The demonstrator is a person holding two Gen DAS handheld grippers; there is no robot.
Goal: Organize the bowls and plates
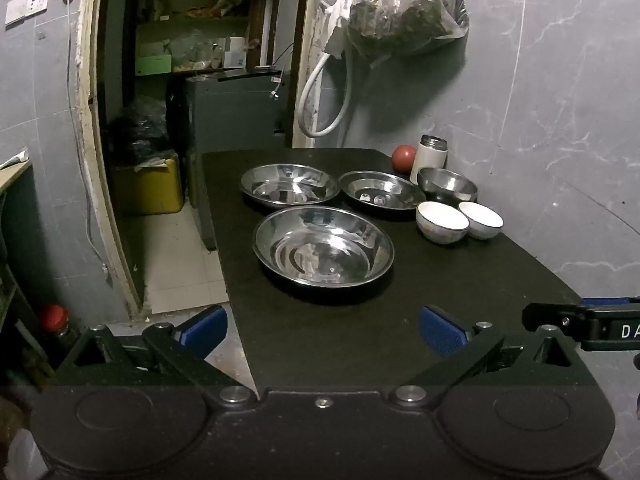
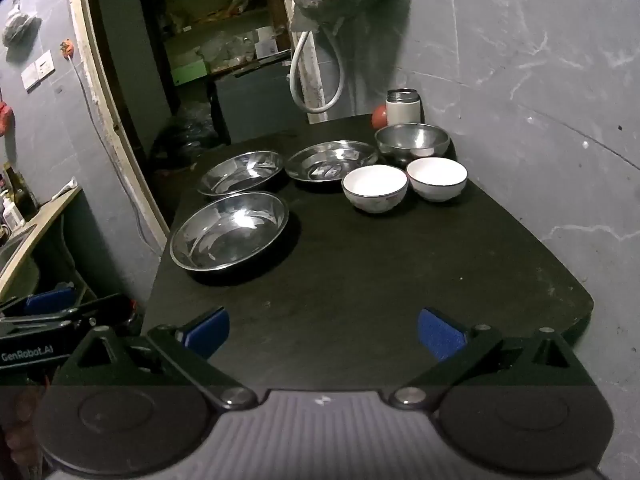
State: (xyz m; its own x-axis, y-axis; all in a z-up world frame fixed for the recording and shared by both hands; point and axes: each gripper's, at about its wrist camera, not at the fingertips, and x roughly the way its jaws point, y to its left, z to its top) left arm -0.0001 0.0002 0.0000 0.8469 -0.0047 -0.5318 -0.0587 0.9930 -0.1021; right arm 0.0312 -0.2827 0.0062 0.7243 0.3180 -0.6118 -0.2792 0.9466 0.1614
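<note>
Table (image 1: 460, 280) is dark and sits against a grey marbled wall; all the dishes are on its far half, the near half is bare. Nearest to you is the biggest steel plate (image 1: 323, 249), upright. Behind it you have a second steel plate (image 1: 289, 186) on the left and a third steel plate (image 1: 381, 193) on the right, side by side, rims close; whether they touch is unclear. Right of those, a steel bowl (image 1: 448, 185) sits near the wall, with two white bowls in front of it: left white bowl (image 1: 441, 221) and right white bowl (image 1: 481, 218), just beside each other. A white flask (image 1: 429, 156) and a red ball (image 1: 403, 157) stand in the far corner behind the steel bowl. Your left gripper (image 1: 323, 330) hovers over the near table edge, jaws spread wide, nothing between them. Your right gripper (image 2: 323, 330) is likewise over the near edge, jaws spread, empty, well apart from every dish.
</note>
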